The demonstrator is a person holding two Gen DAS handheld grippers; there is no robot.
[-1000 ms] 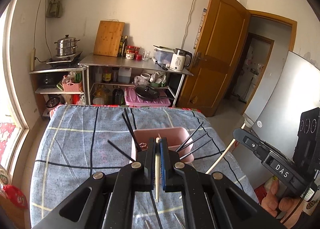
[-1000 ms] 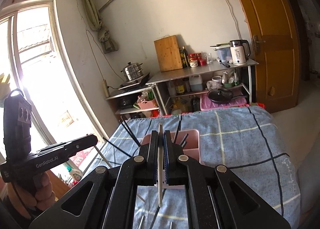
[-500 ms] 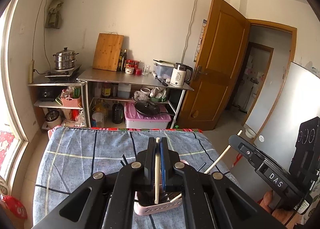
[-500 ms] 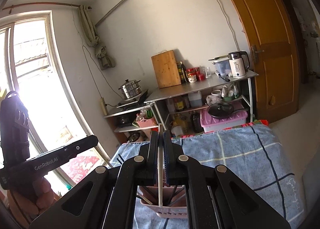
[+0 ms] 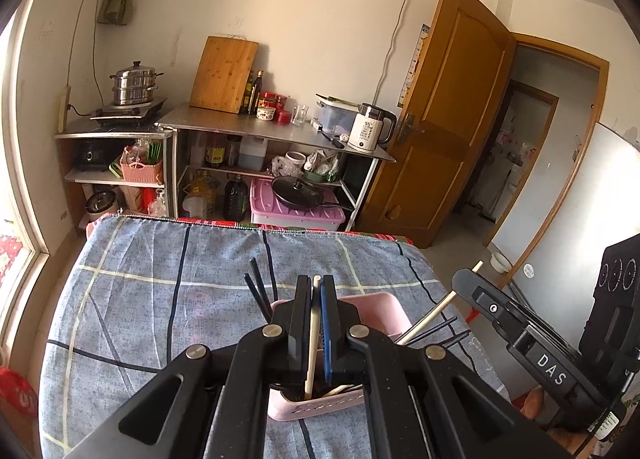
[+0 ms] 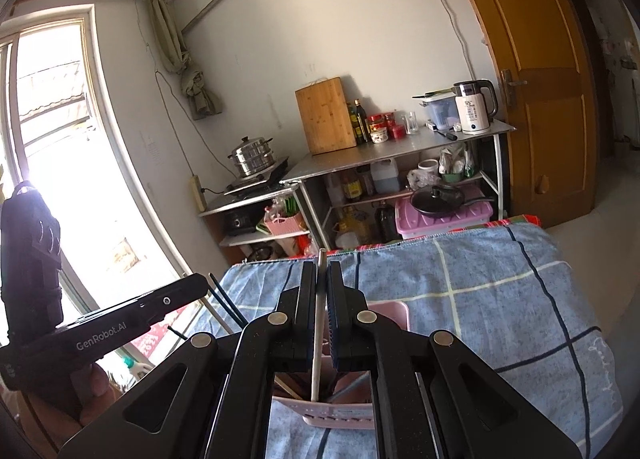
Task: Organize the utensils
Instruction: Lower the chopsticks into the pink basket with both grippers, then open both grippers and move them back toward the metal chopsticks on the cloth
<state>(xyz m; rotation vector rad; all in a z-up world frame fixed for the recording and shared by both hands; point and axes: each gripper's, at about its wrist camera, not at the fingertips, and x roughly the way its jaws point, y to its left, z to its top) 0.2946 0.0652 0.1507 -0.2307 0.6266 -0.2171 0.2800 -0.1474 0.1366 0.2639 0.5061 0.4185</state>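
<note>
The left gripper [image 5: 316,323] is squeezed tight on one pale wooden chopstick [image 5: 311,343]. The stick stands almost straight up, and its low tip is down inside the pink plastic utensil basket [image 5: 320,405]. The right gripper [image 6: 321,315] is also squeezed tight, on a thin whitish chopstick [image 6: 317,343] whose low tip dips into the same basket.

The basket sits on the bench with the blue checked cloth [image 5: 132,299]. Black chopsticks [image 5: 258,291] lean out of the basket on the left side, and more poke out on the right beside a long pale stick [image 5: 438,309].

To do this step well, I think each stick should go down a bit more, with its tip clear of the basket wall. Then each gripper should let go gently. Letting go too high could make a stick bounce out or tip over.

Far behind stand metal kitchen shelves [image 5: 276,133] with a wooden cutting board [image 5: 224,75].
</note>
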